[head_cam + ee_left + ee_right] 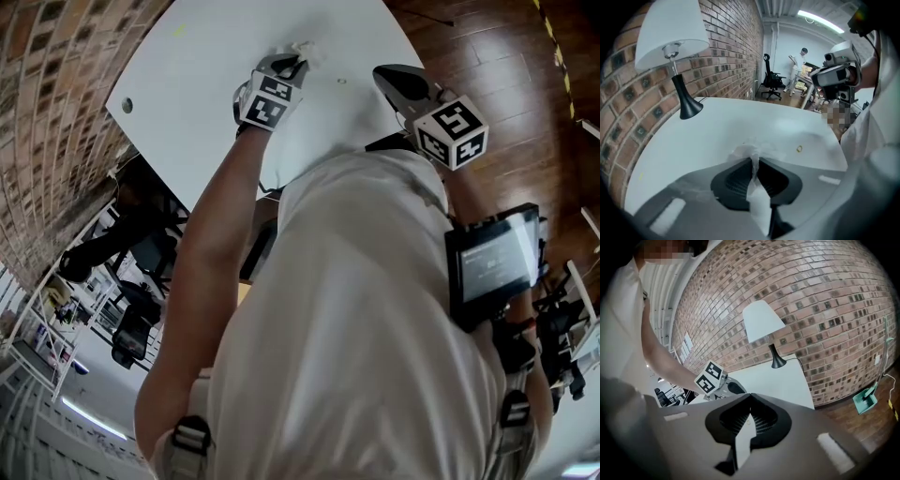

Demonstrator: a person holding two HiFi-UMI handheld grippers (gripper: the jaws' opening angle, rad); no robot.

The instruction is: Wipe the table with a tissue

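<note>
The white table (202,66) bears one lamp (670,40) and one tissue (743,152).

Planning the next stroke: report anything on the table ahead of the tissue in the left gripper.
Very little. The left gripper pinches the tissue on the table. Ahead and to the right lies one small ring-like object; the lamp stands far back on the left. Nothing else shows in its path.

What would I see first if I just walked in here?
First, the left tool pinching a crumpled white tissue down on the white table. Next, the white-shaded lamp standing on the table by the brick wall. The right tool hangs shut and empty near the table's edge.
</note>
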